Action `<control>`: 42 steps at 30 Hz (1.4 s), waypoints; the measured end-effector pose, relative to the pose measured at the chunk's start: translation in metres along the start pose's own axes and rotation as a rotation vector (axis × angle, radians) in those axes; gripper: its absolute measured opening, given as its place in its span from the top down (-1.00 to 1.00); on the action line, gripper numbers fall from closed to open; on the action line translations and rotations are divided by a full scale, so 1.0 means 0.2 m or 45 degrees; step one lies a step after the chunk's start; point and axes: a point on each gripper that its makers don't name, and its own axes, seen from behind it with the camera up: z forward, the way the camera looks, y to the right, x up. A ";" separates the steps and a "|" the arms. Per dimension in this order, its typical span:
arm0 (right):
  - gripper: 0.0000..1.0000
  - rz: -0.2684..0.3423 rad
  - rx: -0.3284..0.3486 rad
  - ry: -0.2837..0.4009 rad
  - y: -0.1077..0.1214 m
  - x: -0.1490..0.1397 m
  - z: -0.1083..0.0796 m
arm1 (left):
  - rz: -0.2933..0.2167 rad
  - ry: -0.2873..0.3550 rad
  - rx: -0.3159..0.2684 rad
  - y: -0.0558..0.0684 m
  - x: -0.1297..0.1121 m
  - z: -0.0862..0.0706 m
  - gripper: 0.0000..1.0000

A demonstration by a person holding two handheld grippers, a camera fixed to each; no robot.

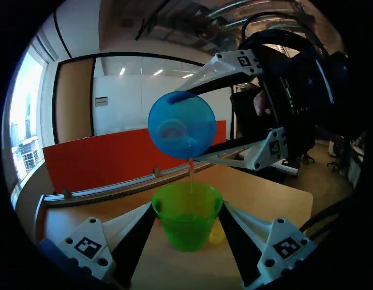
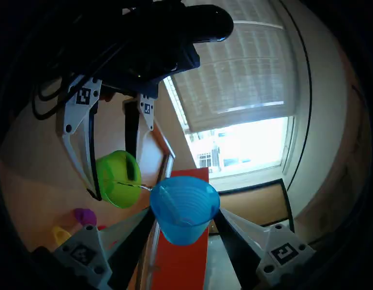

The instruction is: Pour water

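Observation:
A green cup [image 1: 187, 220] stands upright between the fingers of my left gripper [image 1: 186, 212], which is shut on it low in the left gripper view. Directly above it a blue cup [image 1: 182, 124] is tipped over on its side. A thin stream of water [image 1: 190, 176] falls from its rim into the green cup. In the right gripper view my right gripper [image 2: 185, 215] is shut on the blue cup [image 2: 185, 210]. The green cup [image 2: 117, 179] sits just beyond its rim, between the other gripper's fingers [image 2: 80, 145].
A wooden table [image 1: 268, 193] lies under the cups. A small yellow object [image 1: 216, 234] rests behind the green cup, and a purple one [image 2: 84, 216] lies near it. An orange partition [image 1: 104, 157] runs along the table's far side. A hand [image 1: 260, 102] holds the right gripper.

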 end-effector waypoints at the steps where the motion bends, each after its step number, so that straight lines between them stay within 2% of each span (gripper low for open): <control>1: -0.76 -0.004 0.000 -0.001 0.00 0.00 0.00 | 0.000 0.000 0.000 0.00 0.00 0.00 -0.75; 42: -0.77 -0.123 0.004 -0.019 0.03 0.03 -0.04 | 0.007 0.000 -0.009 0.03 0.00 -0.01 -0.74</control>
